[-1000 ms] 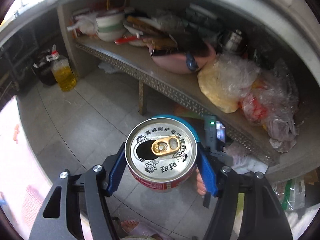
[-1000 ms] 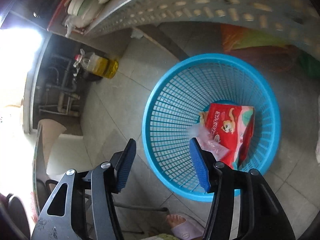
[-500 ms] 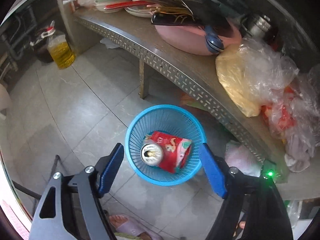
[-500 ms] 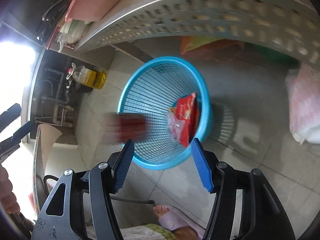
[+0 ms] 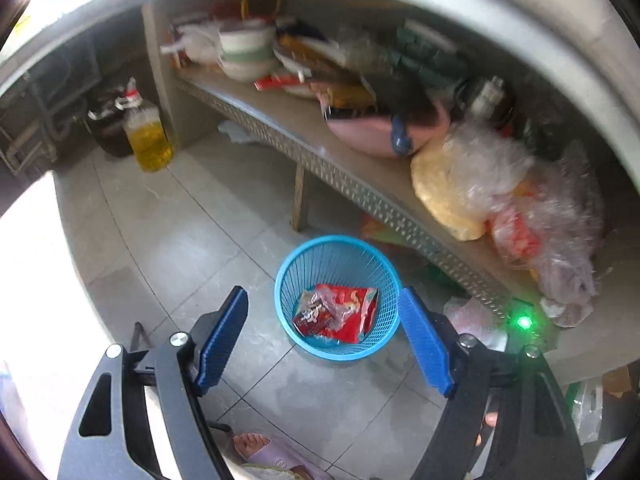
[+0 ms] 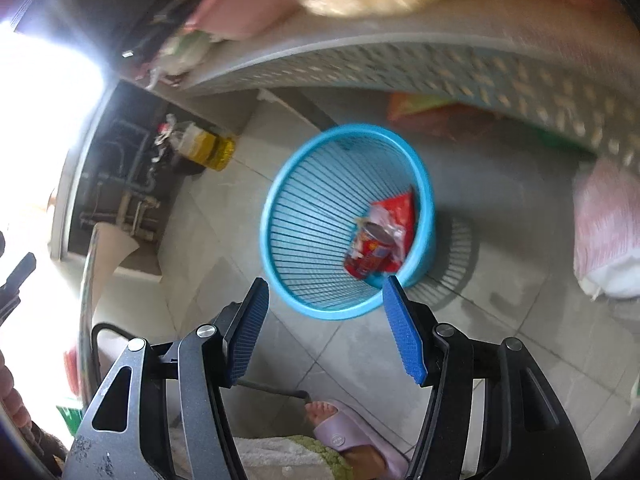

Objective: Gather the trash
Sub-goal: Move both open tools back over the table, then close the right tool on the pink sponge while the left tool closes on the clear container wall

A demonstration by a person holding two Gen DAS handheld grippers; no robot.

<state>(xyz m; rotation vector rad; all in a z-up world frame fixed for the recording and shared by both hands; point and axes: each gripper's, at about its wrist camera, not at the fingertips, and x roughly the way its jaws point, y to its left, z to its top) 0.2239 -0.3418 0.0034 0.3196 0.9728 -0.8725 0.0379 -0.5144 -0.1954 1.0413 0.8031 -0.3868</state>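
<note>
Hovering wide and empty, the left tongs and right tongs should lift clear of the round blue plastic mesh basket, mid-frame, holding the red drink can.

The right gripper is hanging above the tiled floor with its blue pads standing apart and nothing lying between them. Just beyond the fingertips, a blue mesh basket is sitting on the floor, holding a red can lying against a red snack packet. A perforated metal shelf is running behind it. A foot in a lilac slipper is showing below.
</note>
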